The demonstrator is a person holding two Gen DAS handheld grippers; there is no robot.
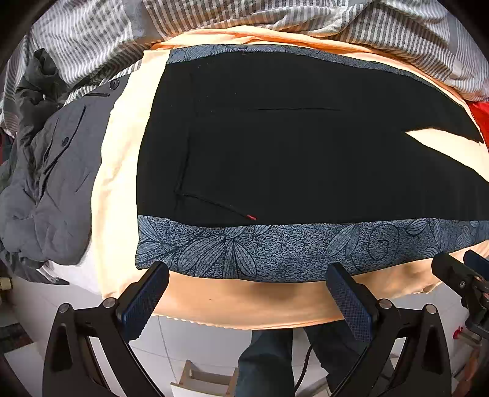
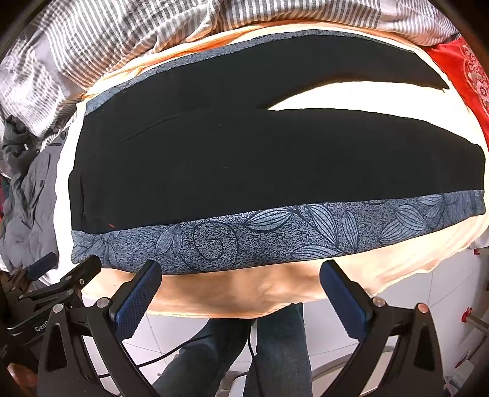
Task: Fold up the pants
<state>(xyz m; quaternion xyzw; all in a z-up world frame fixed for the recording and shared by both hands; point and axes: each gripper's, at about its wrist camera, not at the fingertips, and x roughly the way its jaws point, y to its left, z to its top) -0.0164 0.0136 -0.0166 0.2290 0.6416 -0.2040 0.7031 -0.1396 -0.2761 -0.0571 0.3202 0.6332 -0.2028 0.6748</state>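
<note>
So here's where we are: both grippers are parked just off the near edge of the bed (image 1: 244,308), and nothing is grabbed yet. Our left gripper (image 1: 247,293) has its jaws spread wide and empty, sitting just short of the pants' (image 1: 290,146) near side stripe (image 1: 275,253). Same story for our right gripper (image 2: 241,290), jaws wide with nothing between them, hovering near the same blue leaf-print stripe further along the leg.

The pants are laid out flat on the peach sheet (image 2: 229,296), waistband to our left and legs running off to the right, with a wedge of sheet showing between the two legs. A drawstring with a red tip (image 1: 251,217) lies on the black fabric just past the near stripe. Past the waistband there's a grey jacket (image 1: 52,183) bunched up, and beyond the far leg a striped duvet (image 1: 214,15).

We'd say the folding hasn't started; this looks like the lineup before the first fold. Our guess for the next move: ease both sets of jaws forward onto the near stripe, pinch the edge at two spots, then carry the near leg over onto the far one. The tricky bit is catching only the pants and not the sheet underneath.
</note>
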